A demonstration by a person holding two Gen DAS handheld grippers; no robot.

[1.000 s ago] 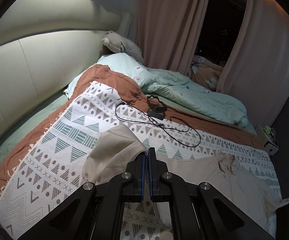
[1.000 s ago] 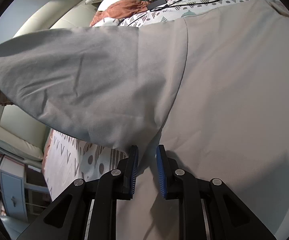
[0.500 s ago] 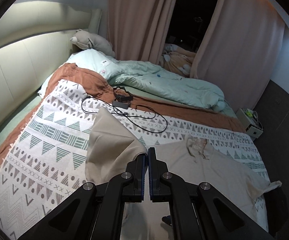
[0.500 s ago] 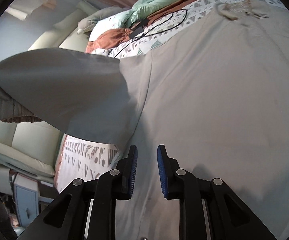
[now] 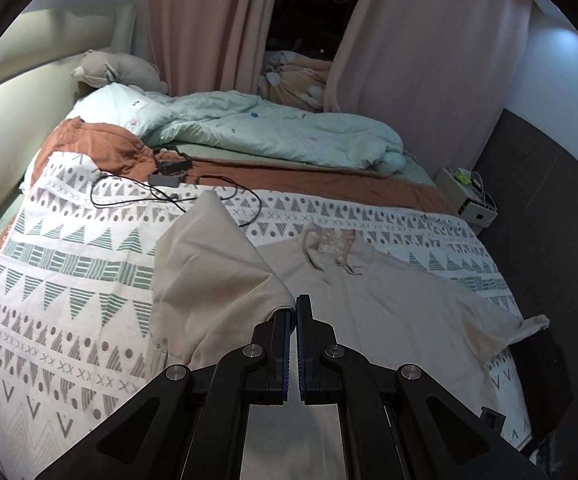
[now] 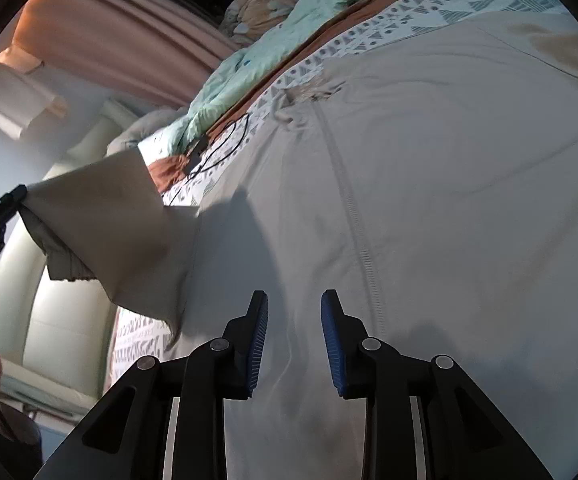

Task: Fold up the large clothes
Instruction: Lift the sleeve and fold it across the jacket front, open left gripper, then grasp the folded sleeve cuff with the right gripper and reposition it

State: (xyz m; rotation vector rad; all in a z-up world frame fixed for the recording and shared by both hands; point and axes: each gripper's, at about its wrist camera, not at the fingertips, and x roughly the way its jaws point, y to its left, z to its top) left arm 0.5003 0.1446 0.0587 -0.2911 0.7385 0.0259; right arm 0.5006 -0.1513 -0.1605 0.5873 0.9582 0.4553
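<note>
- Beige garment (image 5: 389,304) lies spread flat on the patterned blanket (image 5: 69,272) across the bed, collar at 12 o'clock.
- Left hand-held gripper (image 5: 293,312) is pinched tight on the sleeve (image 5: 209,276), lifted off the bed at 10 o'clock.
- Right hand-held gripper (image 6: 294,320) hovers wide apart, empty, over the garment's body.
- Looks like the sleeve-fold step; next, carry the sleeve inward toward 3 o'clock and lay it flat.
- Black cable (image 5: 161,196) sits at 11 o'clock, apart from the cloth; bed edge at 4 o'clock, far sleeve draping there.
</note>
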